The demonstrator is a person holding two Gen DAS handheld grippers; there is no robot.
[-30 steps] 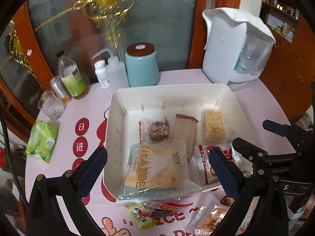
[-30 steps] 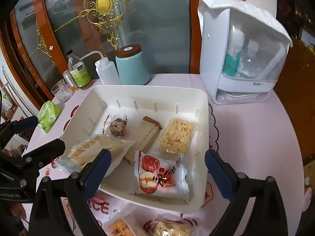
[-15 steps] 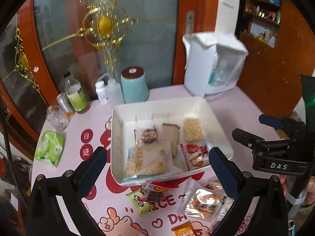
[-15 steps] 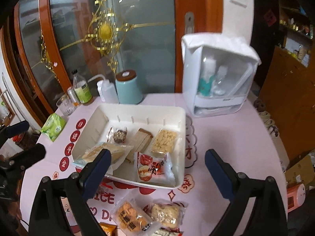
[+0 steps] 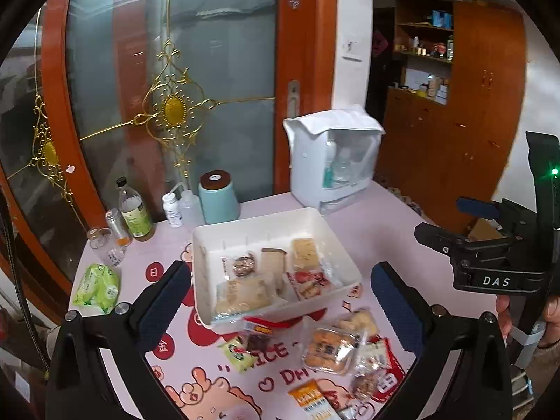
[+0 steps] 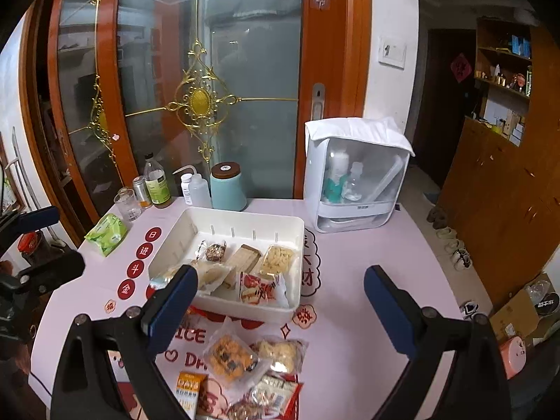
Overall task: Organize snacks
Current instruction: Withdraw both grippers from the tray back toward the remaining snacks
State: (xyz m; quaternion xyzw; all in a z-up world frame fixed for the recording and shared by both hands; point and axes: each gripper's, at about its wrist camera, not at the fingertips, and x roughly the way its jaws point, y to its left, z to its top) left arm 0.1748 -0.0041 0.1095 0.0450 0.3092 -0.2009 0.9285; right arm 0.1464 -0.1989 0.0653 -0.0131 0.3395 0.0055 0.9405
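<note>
A white tray (image 5: 325, 220) (image 6: 297, 231) on the pink table holds several wrapped snacks, among them a red strawberry packet (image 5: 308, 281) (image 6: 260, 288) and a flat bread packet (image 5: 245, 295). More packets lie loose in front of it, such as a clear cookie pack (image 5: 330, 348) (image 6: 231, 353) and an orange bar (image 5: 315, 400) (image 6: 189, 390). My left gripper (image 5: 280, 302) hangs open high above the tray's near edge, with nothing in it. My right gripper (image 6: 278, 308) is open too, above the loose pile. The right gripper (image 5: 483, 241) also shows in the left wrist view, held by a hand.
Behind the tray stand a teal canister (image 6: 228, 189), squeeze bottle (image 6: 197, 189), bottles, a glass (image 6: 127, 204) and a white storage box (image 6: 353, 182). A green tissue pack (image 5: 98, 285) lies at the table's left edge. A glass door is behind; a wooden cabinet (image 6: 504, 189) and shoes lie right.
Both grippers have pulled up and back from the tray, so it looks smaller and the loose snacks in front have come into view. Both stayed open.
</note>
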